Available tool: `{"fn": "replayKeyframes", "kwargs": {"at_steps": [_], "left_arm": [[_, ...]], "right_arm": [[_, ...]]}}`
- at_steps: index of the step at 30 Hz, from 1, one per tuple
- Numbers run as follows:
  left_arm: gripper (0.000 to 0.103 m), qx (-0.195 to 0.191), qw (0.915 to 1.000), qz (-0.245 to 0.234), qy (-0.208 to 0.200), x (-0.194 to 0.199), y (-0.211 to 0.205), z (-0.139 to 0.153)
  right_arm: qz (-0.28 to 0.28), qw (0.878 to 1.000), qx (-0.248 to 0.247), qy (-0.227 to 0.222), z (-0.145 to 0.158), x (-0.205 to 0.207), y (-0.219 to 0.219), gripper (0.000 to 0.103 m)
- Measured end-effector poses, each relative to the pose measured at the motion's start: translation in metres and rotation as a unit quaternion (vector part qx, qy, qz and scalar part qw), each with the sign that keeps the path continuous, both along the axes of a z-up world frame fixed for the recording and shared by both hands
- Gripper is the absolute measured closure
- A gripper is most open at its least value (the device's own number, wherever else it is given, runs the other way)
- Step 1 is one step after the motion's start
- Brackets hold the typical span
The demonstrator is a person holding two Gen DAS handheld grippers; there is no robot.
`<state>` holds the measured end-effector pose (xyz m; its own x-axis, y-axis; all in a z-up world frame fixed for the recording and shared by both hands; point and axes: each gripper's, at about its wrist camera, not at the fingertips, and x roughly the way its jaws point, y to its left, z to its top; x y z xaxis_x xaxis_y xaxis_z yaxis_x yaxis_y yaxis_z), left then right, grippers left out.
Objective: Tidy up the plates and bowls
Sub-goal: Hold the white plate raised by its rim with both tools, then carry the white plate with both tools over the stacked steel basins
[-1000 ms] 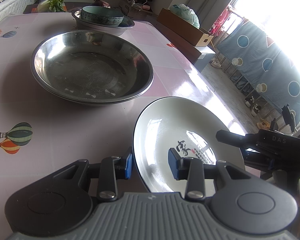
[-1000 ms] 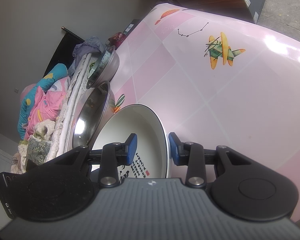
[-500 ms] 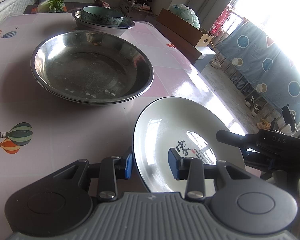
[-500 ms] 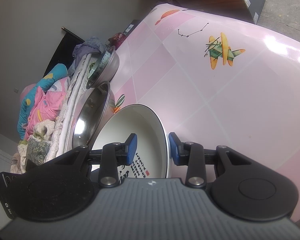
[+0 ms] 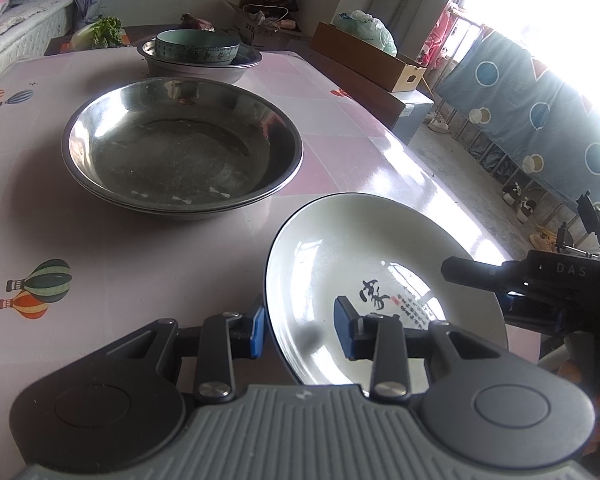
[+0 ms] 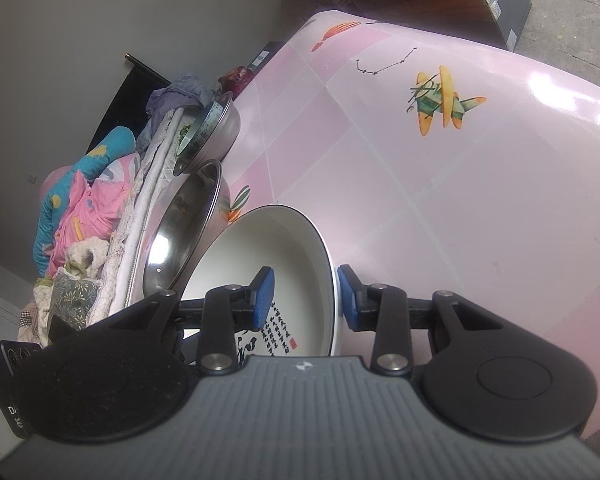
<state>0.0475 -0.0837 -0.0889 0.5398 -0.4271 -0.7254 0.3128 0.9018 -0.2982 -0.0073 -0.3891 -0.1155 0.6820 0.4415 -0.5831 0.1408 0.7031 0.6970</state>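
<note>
A white plate [image 5: 352, 256] with black calligraphy sits at the near right of the pink table; it also shows in the right wrist view [image 6: 268, 256]. My left gripper [image 5: 300, 330] is open, its jaws on either side of the plate's near-left rim. My right gripper [image 6: 305, 300] is open too, its jaws straddling the opposite rim. Beyond lie stacked steel basins [image 5: 182, 146], which also show in the right wrist view [image 6: 184, 232]. A teal bowl [image 5: 196, 46] rests inside a steel bowl [image 5: 200, 66] at the far end.
The pink table [image 5: 120, 264] ends close to the plate on the right. A cardboard box [image 5: 364, 56] and a blue patterned cloth [image 5: 540, 112] stand beyond that edge. Bedding and clothes [image 6: 80, 208] lie along the table's other side.
Both grippers and the plate stay where they were; the left wrist view has shifted only slightly.
</note>
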Motion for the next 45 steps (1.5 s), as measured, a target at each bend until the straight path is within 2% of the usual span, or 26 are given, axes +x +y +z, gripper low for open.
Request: {"fn": "replayKeyframes", "kwargs": {"at_steps": [4,8,12,15,17,20,23,33,38,45], "left_arm": [[0.072,0.031,0.9992,0.001,-0.023,-0.004,-0.006,0.0],[0.073,0.02,0.9996,-0.016,-0.012,-0.011,-0.003,0.001],[0.075,0.032,0.9989,-0.027,-0.024,-0.018,-0.004,0.0],[0.076,0.029,0.9992,-0.024,-0.017,-0.014,-0.003,-0.001],[0.075,0.035,0.9988,-0.027,-0.02,-0.013,-0.005,-0.001],[0.067,0.06,0.9965,-0.044,-0.037,-0.018,-0.013,-0.001],[0.062,0.065,0.9957,-0.05,-0.043,-0.021,-0.017,-0.001],[0.064,0.081,0.9949,-0.032,-0.051,-0.013,-0.009,0.002],[0.052,0.093,0.9938,-0.033,-0.051,-0.013,-0.009,0.002],[0.05,0.082,0.9941,-0.047,-0.052,-0.011,-0.014,0.001]], "right_arm": [[0.01,1.0,-0.024,-0.003,0.002,0.001,0.002,0.075],[0.023,0.998,-0.052,-0.012,0.004,0.003,0.001,0.078],[0.039,0.997,-0.07,-0.017,0.005,-0.001,-0.001,0.083],[0.053,0.995,-0.083,-0.015,0.008,-0.008,-0.002,0.085],[0.062,0.994,-0.092,-0.016,0.009,-0.015,-0.003,0.086],[0.073,0.992,-0.102,-0.022,0.009,-0.025,-0.001,0.087],[0.074,0.989,-0.121,-0.032,0.011,-0.03,0.006,0.086],[0.083,0.982,-0.158,-0.057,0.013,-0.004,0.023,0.085],[0.097,0.978,-0.178,-0.055,0.016,-0.005,0.027,0.086],[0.096,0.971,-0.206,-0.071,0.016,-0.009,0.037,0.082]]}}
